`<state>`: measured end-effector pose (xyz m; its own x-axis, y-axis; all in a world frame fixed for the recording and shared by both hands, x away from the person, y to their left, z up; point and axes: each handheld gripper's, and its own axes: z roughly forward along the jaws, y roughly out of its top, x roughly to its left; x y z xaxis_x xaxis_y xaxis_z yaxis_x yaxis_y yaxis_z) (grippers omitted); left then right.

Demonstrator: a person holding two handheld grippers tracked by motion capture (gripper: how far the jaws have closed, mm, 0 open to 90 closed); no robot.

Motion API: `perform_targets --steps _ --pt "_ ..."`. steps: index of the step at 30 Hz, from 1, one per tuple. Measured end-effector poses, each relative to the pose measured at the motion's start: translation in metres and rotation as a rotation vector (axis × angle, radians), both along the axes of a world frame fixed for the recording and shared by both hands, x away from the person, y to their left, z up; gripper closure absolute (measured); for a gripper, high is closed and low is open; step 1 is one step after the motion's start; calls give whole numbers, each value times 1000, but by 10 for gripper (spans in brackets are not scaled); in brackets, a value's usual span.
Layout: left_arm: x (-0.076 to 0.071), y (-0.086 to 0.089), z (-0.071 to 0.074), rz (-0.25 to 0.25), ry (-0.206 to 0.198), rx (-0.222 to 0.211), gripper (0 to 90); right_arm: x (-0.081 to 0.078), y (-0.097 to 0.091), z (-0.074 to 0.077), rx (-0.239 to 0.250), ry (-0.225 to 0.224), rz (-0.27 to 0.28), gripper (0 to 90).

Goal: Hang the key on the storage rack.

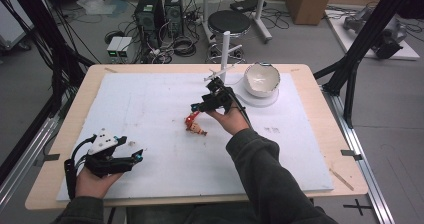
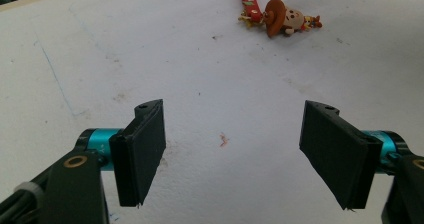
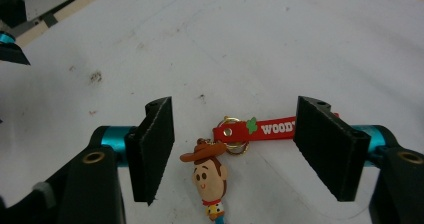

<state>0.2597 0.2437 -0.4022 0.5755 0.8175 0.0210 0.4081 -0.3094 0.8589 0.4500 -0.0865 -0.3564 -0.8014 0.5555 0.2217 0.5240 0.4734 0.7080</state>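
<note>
Cluttered with cables, computer towers and a round black stool [image 1: 229, 20] across the upper part of the high view, a workshop floor is surrounding the wooden table [image 1: 305, 74], which is carrying a wide white foam board [image 1: 160, 109] scuffed with faint stains. A white ceramic bowl [image 1: 261, 78] is tilting on a round white base at the upper right of that board, beside a thin white post [image 1: 225, 49]. Near the centre of the high view a small cowboy figure keychain with a red rubber strap [image 1: 194, 123] is lying flat on the board. In the right gripper view the right gripper [image 3: 234, 151] is hovering right over it with its jaws standing wide apart, the strap and gold ring lying between them and nothing clamped. At the lower left of the high view the left gripper [image 1: 138, 155] is resting low on the board, well apart from the keychain; the left gripper view is showing its jaws [image 2: 232, 156] spread open and empty too. The keychain is looking light and small, the figure firm but rounded, the strap flat and flexible; closing across the strap near the ring seems the surest hold, since the figure would likely dangle and swing.
</note>
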Motion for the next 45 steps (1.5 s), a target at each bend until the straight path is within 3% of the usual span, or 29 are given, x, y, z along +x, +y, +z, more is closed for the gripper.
perform_targets --steps 8,14,20,24,30,41,45 --pt "0 0 0 -2 0 0 268 8 18 -14 -43 36 22 431" --pt "0 0 0 0 -1 -4 268 13 25 -20 -40 54 20 455" --pt "0 1 0 0 -1 -2 269 16 30 -24 -53 58 32 548" --pt "0 1 0 0 -1 -4 269 19 36 -27 -78 63 46 714" --pt "0 2 0 0 -1 0 270 21 47 -34 -114 53 79 874" --pt "0 3 1 2 -2 -3 271 25 60 -48 -171 77 69 897" --pt "0 2 0 0 -1 -1 271 28 59 -50 -187 66 54 897"
